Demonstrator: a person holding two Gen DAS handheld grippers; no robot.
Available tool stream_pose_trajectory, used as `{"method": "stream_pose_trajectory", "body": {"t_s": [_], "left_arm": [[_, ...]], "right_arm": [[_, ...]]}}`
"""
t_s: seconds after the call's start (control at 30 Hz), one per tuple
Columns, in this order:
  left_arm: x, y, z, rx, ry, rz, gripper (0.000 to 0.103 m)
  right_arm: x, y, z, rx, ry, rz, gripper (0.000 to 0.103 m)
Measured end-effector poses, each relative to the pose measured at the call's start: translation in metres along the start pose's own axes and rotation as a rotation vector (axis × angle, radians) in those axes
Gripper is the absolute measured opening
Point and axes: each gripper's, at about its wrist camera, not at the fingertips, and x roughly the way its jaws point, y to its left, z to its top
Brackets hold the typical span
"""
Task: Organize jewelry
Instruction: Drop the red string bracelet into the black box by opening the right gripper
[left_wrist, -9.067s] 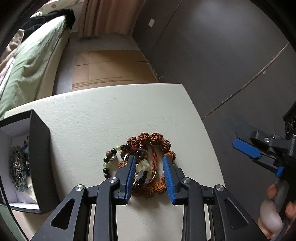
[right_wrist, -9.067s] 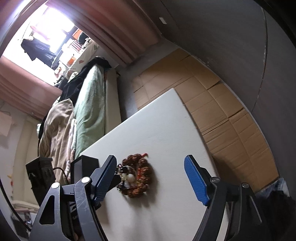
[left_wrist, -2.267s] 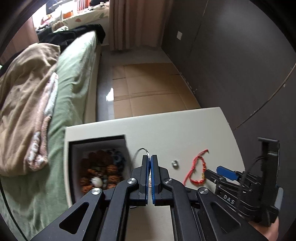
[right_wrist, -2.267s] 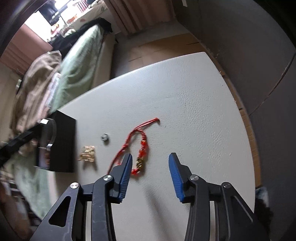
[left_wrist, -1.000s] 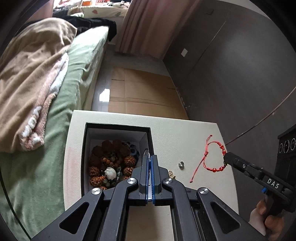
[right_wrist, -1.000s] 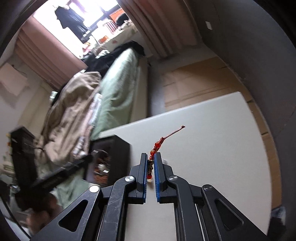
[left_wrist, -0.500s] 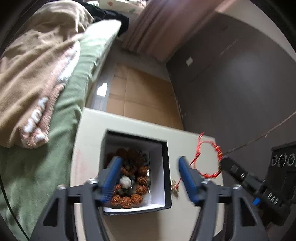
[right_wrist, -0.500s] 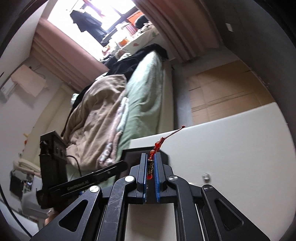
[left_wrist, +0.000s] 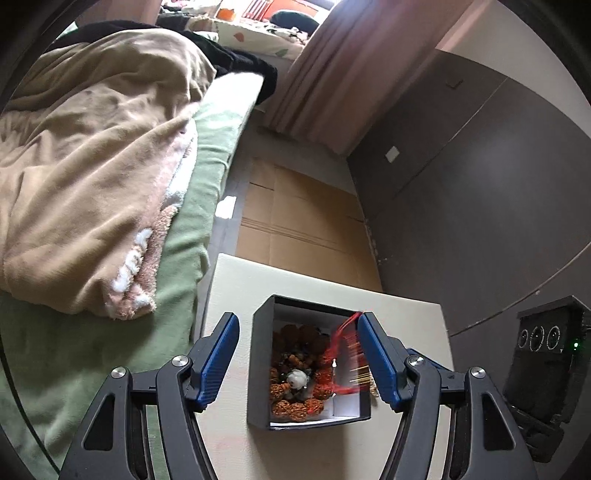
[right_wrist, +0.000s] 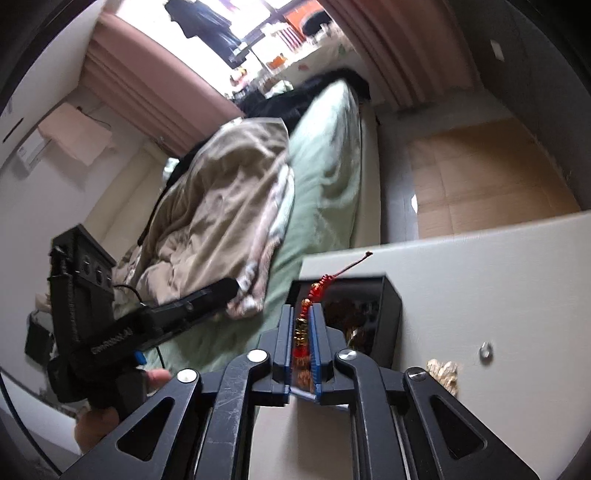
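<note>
**Inspector:** What has changed since a second ago?

**Onlooker:** The left gripper (left_wrist: 296, 320) was clamped on a thin hoop then. Now its jaws stand wide apart with nothing between them, and I can't pick the hoop out. The right gripper (right_wrist: 302, 310) was on the far side of the table (left_wrist: 236, 288), pinching the red bracelet (right_wrist: 301, 332). It is now over the box (left_wrist: 260, 369). Its jaws have just been opening. The bracelet is between them, but the pads stand a little off it on both sides.

**Inspector:** Where is the bracelet exactly?

**Onlooker:** Over the box's right side, above the beads (left_wrist: 295, 384) heaped inside. From the left view it is a red and gold smear, so I can't tell whether it touches the beads.

**Inspector:** Pose of the hands?

**Onlooker:** Both grippers tilt steeply down at the box, the left straddling it from above and the right coming in from the right. A hand (right_wrist: 99, 417) grips the left handle, over the bed (left_wrist: 177, 258).

**Inspector:** Edges and room?

**Onlooker:** The box sits by the table's bed-side edge, with bare top beyond it. A ring (right_wrist: 485, 349) and a gold piece (right_wrist: 443, 369) lie to its right, apart from each other and from the box.
</note>
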Motion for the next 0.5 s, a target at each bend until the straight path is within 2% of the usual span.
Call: {"method": "stream_pose_trajectory", "body": {"t_s": [0.03,0.07,0.2,0.23,0.3,0.4,0.43,0.5], "left_arm": [[0.001,-0.001,-0.001,0.002,-0.001,0.010,0.068],[0.002,-0.004,-0.003,0.009,-0.001,0.006,0.068],[0.003,-0.015,-0.009,0.028,0.005,-0.016,0.070],[0.003,-0.017,-0.011,0.027,0.004,-0.022,0.074],[0.004,-0.023,-0.015,0.024,0.000,-0.043,0.100],[0.002,-0.035,-0.022,0.029,-0.009,-0.082,0.103],[0.002,-0.040,-0.024,0.039,-0.009,-0.088,0.103],[0.002,-0.050,-0.028,0.062,-0.009,-0.094,0.103]], "right_arm": [[-0.003,-0.003,-0.001,0.001,-0.005,-0.015,0.060],[-0.007,-0.006,-0.001,0.001,-0.015,-0.026,0.078],[-0.034,-0.022,-0.002,0.028,-0.054,-0.039,0.086],[-0.038,-0.024,-0.003,0.031,-0.061,-0.053,0.093],[-0.049,-0.032,-0.005,0.044,-0.075,-0.072,0.096],[-0.063,-0.041,-0.008,0.060,-0.087,-0.093,0.097],[-0.067,-0.043,-0.009,0.060,-0.093,-0.105,0.103],[-0.078,-0.048,-0.012,0.062,-0.106,-0.129,0.103]]}}
